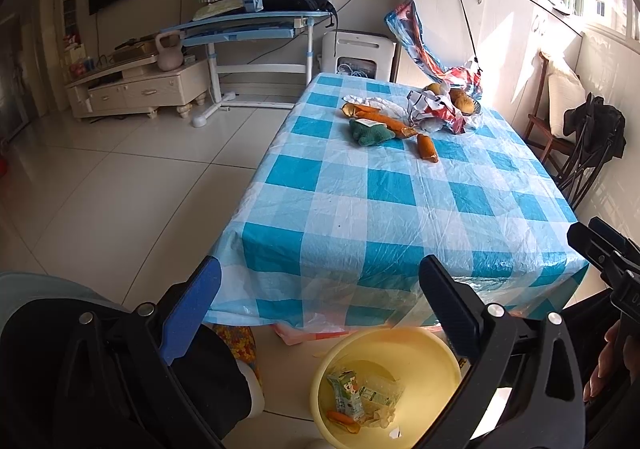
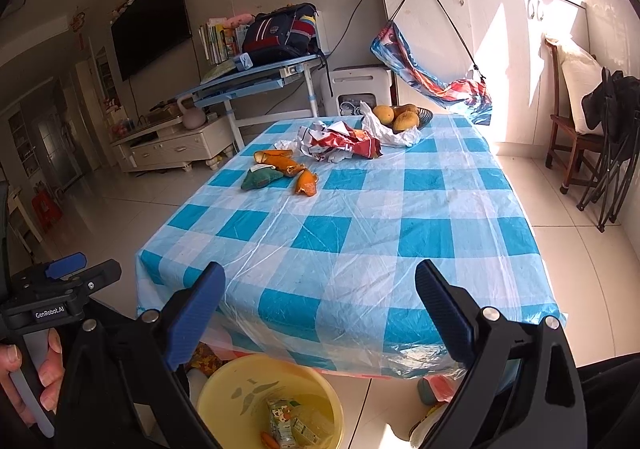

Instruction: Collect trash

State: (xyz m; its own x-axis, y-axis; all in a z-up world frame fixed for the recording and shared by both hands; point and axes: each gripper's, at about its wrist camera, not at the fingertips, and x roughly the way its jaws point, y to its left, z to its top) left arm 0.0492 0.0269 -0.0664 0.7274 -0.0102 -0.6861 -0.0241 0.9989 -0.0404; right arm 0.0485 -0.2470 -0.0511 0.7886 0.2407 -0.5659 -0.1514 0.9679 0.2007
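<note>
- Tabletop [image 2: 400,233], blue-and-white check under clear plastic, stretches ahead of both claws; its near half is bare, all litter sits at the far end.
- Yellow bin [image 1: 432,365] on the floor below and just ahead of the claws, tucked at the tabletop's near edge. Already holds a small drink carton [image 1: 345,395], clear wrapper and an orange scrap.
- Crumpled red-and-white wrapper [image 2: 344,145], far ahead, beside the fruit bowl [image 2: 426,115]. Fruit looks whole; judged not trash.
- Orange peels [image 2: 306,183] and a green scrap [image 2: 260,177], far ahead and left of the right claw's line, nearer than the wrapper.
- Left claw [image 1: 320,313]: released, fingers spread wide, nothing between them.
- Right claw [image 2: 320,317]: likewise released and empty, level with the near tabletop edge.
- Step in hand, judged: reach for the next piece. Take the nearest peel first with the right claw; come in low, straddle the peel across its narrow width, avoid pinching the plastic cover, which looks loose and would drag.
- Carry straight back, release over the bin.
</note>
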